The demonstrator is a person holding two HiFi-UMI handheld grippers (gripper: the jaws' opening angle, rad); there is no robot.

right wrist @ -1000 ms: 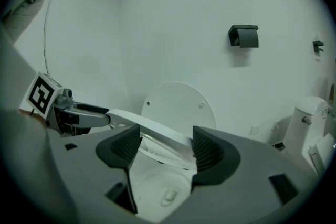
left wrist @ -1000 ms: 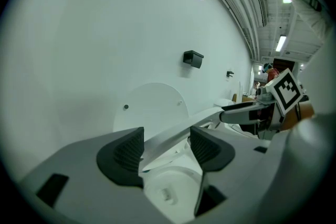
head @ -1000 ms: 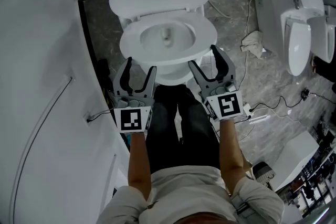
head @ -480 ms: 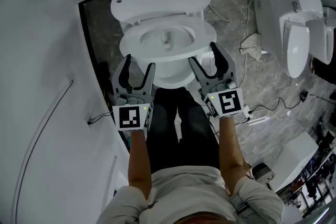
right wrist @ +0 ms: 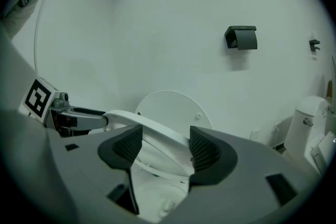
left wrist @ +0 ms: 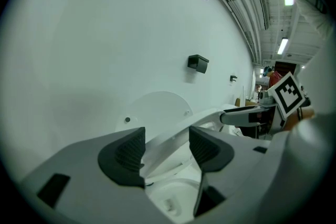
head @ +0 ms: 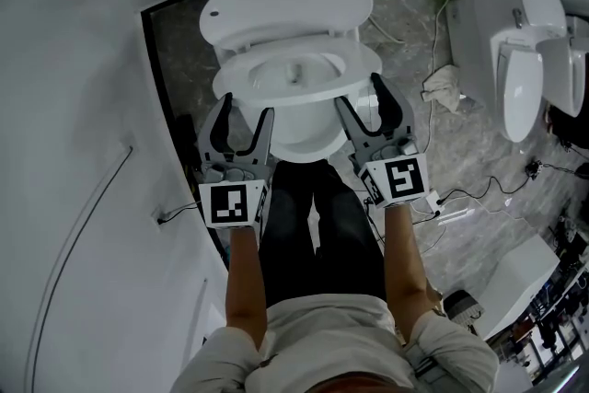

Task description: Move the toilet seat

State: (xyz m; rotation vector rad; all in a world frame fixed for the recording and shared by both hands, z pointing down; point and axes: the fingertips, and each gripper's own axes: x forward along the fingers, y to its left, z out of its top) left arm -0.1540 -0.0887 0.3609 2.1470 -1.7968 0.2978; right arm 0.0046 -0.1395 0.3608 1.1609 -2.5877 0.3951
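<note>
Above the toilet bowl [head: 302,130], holding the toilet seat [head: 360,73] lifted, long axis running away from the jaws. Pinching its left rim with the left gripper [left wrist: 165,152]; equally near, just closing on its right rim with the right gripper [right wrist: 160,152].

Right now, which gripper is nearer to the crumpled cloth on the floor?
Right. The right gripper, jaws just closed further on the toilet seat, is on the side toward the cloth; the left gripper holds the seat's opposite side, farther away.
</note>
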